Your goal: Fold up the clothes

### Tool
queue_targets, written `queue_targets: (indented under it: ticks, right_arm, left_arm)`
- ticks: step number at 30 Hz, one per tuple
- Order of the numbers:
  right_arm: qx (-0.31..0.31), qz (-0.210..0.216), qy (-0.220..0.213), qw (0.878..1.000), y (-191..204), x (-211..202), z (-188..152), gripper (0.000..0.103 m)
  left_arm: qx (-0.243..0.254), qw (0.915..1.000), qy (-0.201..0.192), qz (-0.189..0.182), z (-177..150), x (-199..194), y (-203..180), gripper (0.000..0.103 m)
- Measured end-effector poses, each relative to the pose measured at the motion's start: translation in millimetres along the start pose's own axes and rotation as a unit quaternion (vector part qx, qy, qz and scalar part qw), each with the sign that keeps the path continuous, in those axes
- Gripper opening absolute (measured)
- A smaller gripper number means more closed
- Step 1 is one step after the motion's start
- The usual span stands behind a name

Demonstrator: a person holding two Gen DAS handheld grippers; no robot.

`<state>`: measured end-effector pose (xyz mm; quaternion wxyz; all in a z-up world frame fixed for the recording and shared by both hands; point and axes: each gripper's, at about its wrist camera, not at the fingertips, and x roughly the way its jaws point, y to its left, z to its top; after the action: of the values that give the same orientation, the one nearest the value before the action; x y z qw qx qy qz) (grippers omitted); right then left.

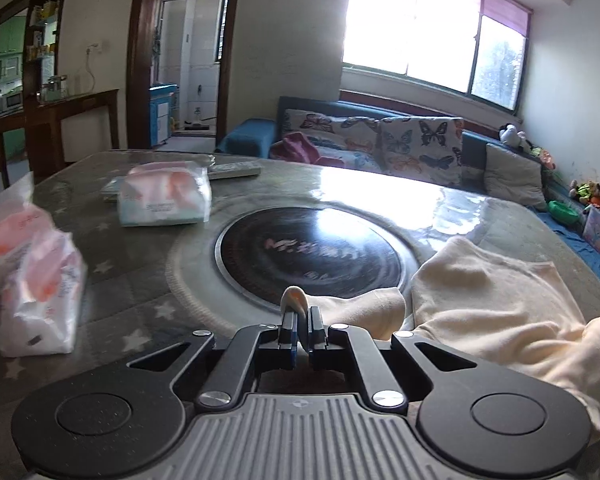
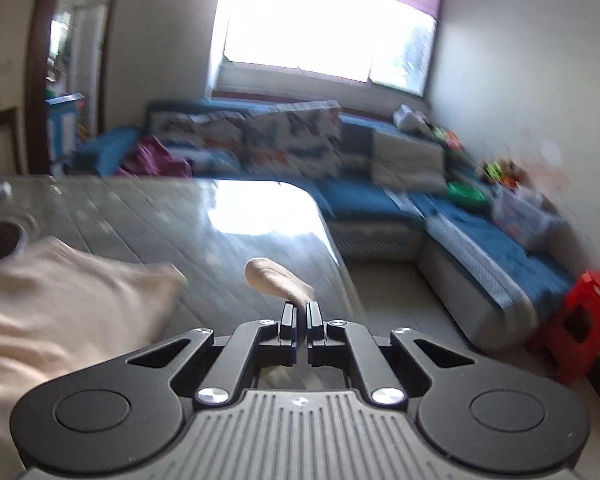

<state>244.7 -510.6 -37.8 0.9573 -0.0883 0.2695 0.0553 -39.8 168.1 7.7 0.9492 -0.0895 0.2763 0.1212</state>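
A cream garment lies spread on the right part of the grey table. My left gripper is shut on a fold of this cloth, and a small loop of it pokes up between the fingers. In the right wrist view, the same cream garment bunches at the lower left. My right gripper is shut on another edge of it, with a rounded flap sticking out past the fingertips over the table. That view is blurred by motion.
Three plastic-wrapped tissue packs sit on the table's left side, and a black round hob is set in its middle. A remote lies at the far edge. A blue sofa and a red stool stand beyond the table.
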Motion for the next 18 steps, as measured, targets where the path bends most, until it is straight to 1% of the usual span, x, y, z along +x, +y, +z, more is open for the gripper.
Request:
queue_targets:
  ticks: [3, 5, 6, 8, 9, 10, 11, 13, 15, 17, 18]
  right_arm:
    - [0.028, -0.019, 0.037, 0.999, -16.7, 3.2, -30.6, 0.004]
    - [0.043, -0.018, 0.055, 0.997, -22.8, 4.4, -41.8, 0.005]
    - [0.049, -0.017, 0.063, 0.997, -25.3, 4.4, -46.6, 0.008]
    - [0.050, -0.009, 0.064, 0.997, -24.2, -1.0, -49.1, 0.009]
    - [0.042, 0.001, 0.061, 0.997, -18.3, -5.3, -47.7, 0.009]
    - [0.033, 0.011, 0.059, 0.998, -12.3, -9.5, -46.3, 0.011]
    - [0.025, 0.022, 0.056, 0.998, -6.0, -13.3, -44.9, 0.012]
    - [0.012, 0.059, 0.057, 0.997, 12.4, -16.5, -39.6, 0.027]
    - [0.003, 0.100, 0.058, 0.993, 31.0, -18.0, -34.2, 0.034]
    - [-0.005, 0.140, 0.060, 0.988, 49.8, -17.7, -30.4, 0.034]
    - [-0.009, 0.159, 0.061, 0.985, 59.5, -17.2, -29.0, 0.037]
  left_arm:
    - [-0.004, 0.9999, 0.010, 0.012, -4.3, -3.6, 9.4, 0.005]
    - [-0.008, 0.9997, 0.018, 0.014, -4.6, -4.1, 13.6, 0.006]
    - [-0.009, 0.9996, 0.022, 0.012, -3.8, -4.5, 14.8, 0.007]
    - [-0.003, 0.9998, 0.019, 0.009, -1.2, -8.5, 13.8, 0.011]
    - [0.002, 0.9998, 0.014, 0.010, 0.2, -11.8, 12.1, 0.011]
    - [0.009, 0.9999, 0.008, 0.012, 1.8, -15.3, 9.6, 0.015]
    - [0.013, 0.9999, 0.003, 0.010, 3.5, -18.1, 7.0, 0.016]
    - [0.019, 0.9998, -0.003, 0.001, 6.3, -23.1, 1.7, 0.016]
    - [0.027, 0.9995, -0.004, -0.019, 6.7, -26.8, -6.9, 0.016]
    - [0.041, 0.9981, -0.004, -0.045, 5.4, -28.2, -19.4, 0.017]
    - [0.049, 0.9970, -0.003, -0.060, 4.5, -27.7, -26.8, 0.017]
